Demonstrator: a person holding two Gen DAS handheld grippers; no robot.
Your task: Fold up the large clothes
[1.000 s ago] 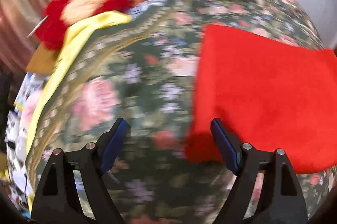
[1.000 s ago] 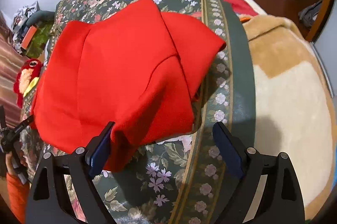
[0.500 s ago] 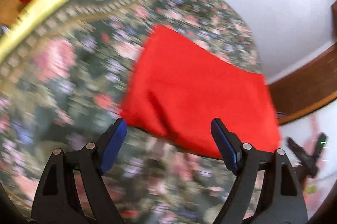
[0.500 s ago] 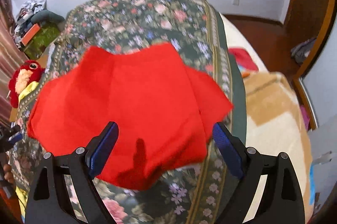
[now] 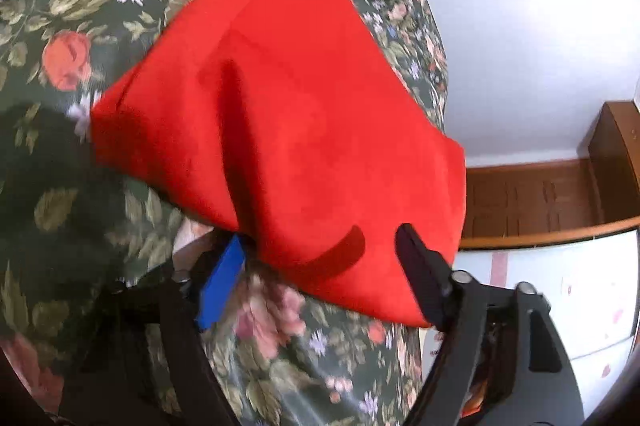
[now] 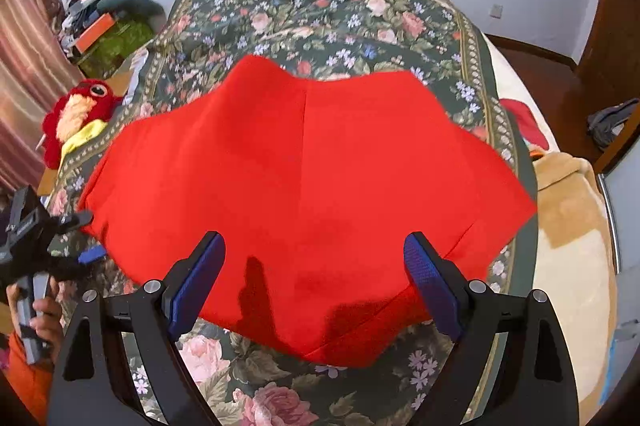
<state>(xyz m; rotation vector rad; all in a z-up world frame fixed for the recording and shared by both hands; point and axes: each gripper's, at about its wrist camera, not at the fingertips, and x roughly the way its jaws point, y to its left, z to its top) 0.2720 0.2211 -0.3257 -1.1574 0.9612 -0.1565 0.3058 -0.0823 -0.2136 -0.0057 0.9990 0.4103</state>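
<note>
A red garment (image 6: 312,177) lies partly folded on a dark floral bedspread (image 6: 320,9). In the left wrist view the garment (image 5: 288,113) fills the middle. My left gripper (image 5: 320,266) is open, its fingers on either side of the garment's near edge; the left pad sits under the cloth edge. My right gripper (image 6: 316,278) is open and empty, hovering over the garment's near edge. The left gripper also shows in the right wrist view (image 6: 86,236) at the garment's left corner.
A red plush bird (image 6: 76,117) lies at the bed's left edge, with clutter (image 6: 104,21) beyond it. A beige blanket (image 6: 572,234) covers the bed to the right. A wooden cabinet (image 5: 560,193) stands past the bed in the left wrist view.
The left gripper has swung round and closed in on the garment's edge. The right gripper has pulled back and up, so the whole garment now lies spread in front of it.
</note>
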